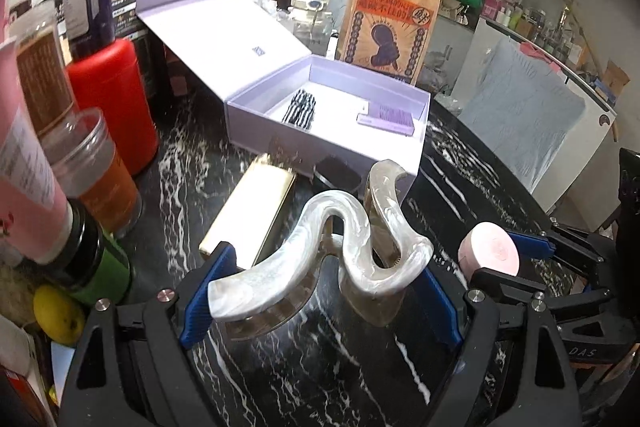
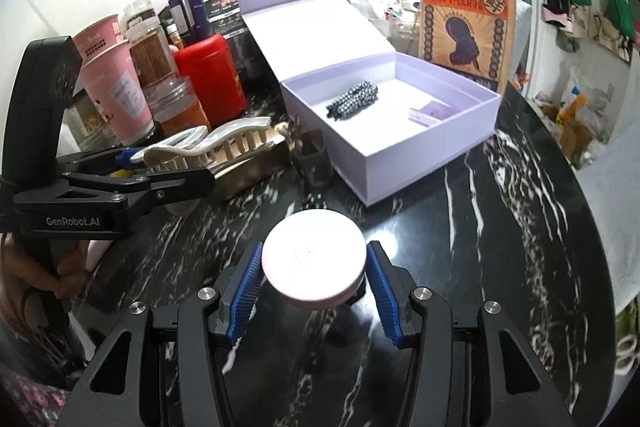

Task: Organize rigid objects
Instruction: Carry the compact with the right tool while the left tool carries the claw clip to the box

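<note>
Hand-held gripper, left [image 1: 320, 291]: we clamp the pearly hair claw [image 1: 320, 247].
Hand-held gripper, right [image 2: 314, 275]: we grip the pink compact [image 2: 314, 263].
Done: beaded item [image 1: 300, 107] and comb [image 1: 386, 117] lie in the far lilac box [image 1: 320, 143].
Left: both held pieces, gold case [image 1: 252, 215] on the worktop [image 1: 460, 163].

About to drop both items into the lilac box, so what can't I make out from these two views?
- Small dark object before the lilac box: blurred in both views, clip overlaps it in the left.
- Gold case: near end behind left claw.
- Purple comb: partly behind box wall, right view.

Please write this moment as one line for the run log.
left gripper: shut on hair claw | right gripper: shut on pink compact | box: open, on table
</note>
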Demonstrator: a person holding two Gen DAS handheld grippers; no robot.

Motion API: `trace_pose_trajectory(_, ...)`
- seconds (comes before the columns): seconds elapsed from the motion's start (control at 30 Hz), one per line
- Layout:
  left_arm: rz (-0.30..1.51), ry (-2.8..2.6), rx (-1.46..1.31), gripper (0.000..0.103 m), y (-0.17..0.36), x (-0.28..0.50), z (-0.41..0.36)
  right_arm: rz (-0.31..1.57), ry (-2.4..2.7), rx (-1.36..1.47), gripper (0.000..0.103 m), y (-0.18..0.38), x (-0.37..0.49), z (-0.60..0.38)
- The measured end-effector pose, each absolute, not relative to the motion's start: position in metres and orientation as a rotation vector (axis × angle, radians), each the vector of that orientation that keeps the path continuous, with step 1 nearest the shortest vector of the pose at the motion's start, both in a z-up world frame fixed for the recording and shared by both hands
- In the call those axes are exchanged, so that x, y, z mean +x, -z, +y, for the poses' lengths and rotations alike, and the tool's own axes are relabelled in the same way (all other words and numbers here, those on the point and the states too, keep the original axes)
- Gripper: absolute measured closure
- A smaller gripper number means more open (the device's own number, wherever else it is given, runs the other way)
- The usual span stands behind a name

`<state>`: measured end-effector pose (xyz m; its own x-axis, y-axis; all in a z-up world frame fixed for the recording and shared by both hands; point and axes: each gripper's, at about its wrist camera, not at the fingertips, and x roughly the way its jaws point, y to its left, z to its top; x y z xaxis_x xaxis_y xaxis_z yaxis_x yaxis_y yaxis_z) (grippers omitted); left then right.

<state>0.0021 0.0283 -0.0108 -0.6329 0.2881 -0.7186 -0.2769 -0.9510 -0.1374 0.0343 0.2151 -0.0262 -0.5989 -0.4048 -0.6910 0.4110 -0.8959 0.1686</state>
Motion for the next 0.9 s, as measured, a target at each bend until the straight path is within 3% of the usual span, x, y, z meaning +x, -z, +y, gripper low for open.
trace_pose_trajectory(0.9,0.016,-2.595,-0.986,0.016,-0.039,-0.069,0.060,0.039,2.529,0.931,0.052,-0.028,-0.039,0.235)
